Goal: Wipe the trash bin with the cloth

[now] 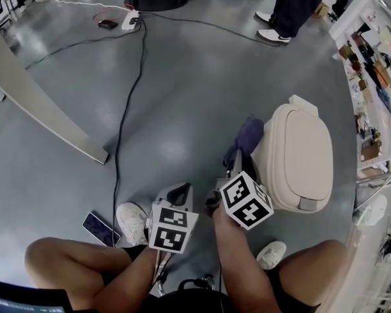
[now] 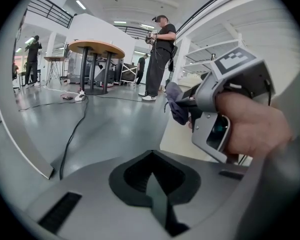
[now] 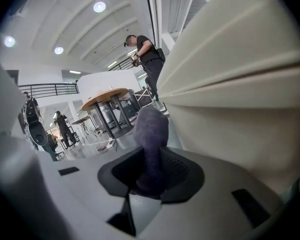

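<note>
Beige bin (image 1: 296, 158), one, is standing on the floor (image 1: 182, 90) in head view. One purple cloth (image 1: 246, 135) is touching its left side, hiding the right gripper (image 1: 233, 160) tips. Left gripper view: left gripper (image 2: 152, 176) is sitting closed, empty. Right gripper view: jaws are clamping the cloth beside the bin, which is running off frame.

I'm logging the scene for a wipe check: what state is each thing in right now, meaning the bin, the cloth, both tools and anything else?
trash bin: upright, lid shut.
cloth: bunched, clamped in the right tool, next to the bin's side; contact unclear.
right tool: shut on the cloth.
left tool: shut, nothing between its jaws.
phone: lying flat on the floor.
</note>
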A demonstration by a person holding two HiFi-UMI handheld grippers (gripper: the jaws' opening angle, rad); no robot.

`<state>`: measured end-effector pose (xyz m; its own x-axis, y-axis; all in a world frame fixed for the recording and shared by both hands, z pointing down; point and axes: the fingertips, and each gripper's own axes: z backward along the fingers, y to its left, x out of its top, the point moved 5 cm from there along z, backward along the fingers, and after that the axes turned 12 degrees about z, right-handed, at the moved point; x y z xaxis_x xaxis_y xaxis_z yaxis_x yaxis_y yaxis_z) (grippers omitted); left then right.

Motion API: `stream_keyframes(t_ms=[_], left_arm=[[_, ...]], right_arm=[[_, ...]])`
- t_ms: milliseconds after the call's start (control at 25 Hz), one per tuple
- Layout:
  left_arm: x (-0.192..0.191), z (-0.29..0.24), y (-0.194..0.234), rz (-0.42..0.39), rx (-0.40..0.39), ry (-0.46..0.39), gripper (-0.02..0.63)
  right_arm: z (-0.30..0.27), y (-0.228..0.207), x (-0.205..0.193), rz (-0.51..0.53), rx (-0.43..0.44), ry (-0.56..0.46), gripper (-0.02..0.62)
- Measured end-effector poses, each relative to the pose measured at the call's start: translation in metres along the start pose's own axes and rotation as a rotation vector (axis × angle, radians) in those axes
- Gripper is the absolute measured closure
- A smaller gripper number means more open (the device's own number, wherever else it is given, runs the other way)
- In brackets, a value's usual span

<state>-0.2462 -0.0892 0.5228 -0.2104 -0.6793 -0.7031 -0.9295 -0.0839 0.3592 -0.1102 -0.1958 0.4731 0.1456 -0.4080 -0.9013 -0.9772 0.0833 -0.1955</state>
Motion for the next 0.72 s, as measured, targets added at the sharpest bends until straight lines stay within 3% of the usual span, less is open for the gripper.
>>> stream_keyframes(t_ms=[720], left_arm=[[-0.008,-0.007,0.002,0.018,-0.010,0.031,0.607]], right_arm=[[-0.044,-0.020,-0.070,0.038,-0.103,0.195,0.492]])
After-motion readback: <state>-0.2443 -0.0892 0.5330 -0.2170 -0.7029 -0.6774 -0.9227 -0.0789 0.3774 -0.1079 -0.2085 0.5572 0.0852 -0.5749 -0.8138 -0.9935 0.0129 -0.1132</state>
